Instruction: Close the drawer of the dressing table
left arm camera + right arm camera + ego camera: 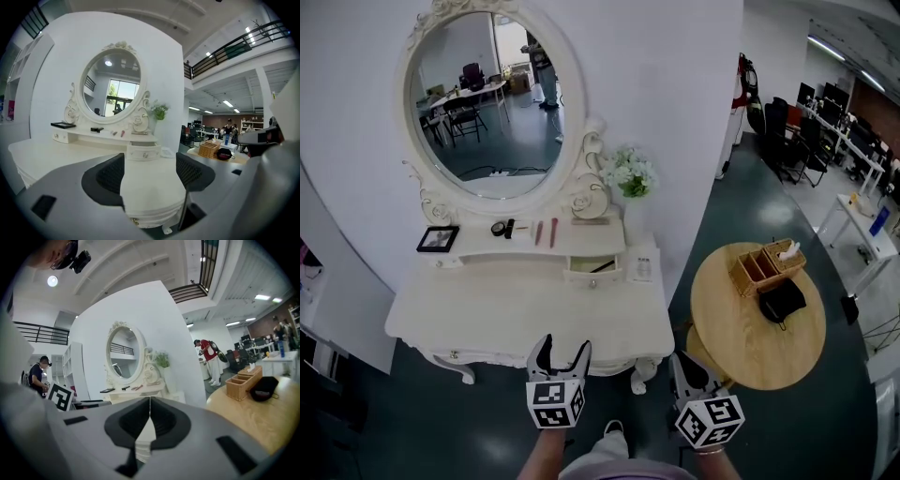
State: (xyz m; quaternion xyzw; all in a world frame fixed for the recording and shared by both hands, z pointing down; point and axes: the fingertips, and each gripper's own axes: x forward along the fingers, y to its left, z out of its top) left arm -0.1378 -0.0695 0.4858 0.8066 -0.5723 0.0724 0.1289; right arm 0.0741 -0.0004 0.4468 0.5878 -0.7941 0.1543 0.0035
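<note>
Left gripper (564, 345) released, jaws spread on nothing, poised at the near edge of the counter (487, 314). Well beyond, across the bare top, the small drawer (592, 270) under the mirror shelf, standing open, something dark lying inside. Right gripper (149, 405) clenched empty, off the counter's right corner. Likely trouble: pushing off-centre and skewing the drawer, jamming on the dark item if proud of the rim, or brushing the leaflet (643, 265) just beside.
</note>
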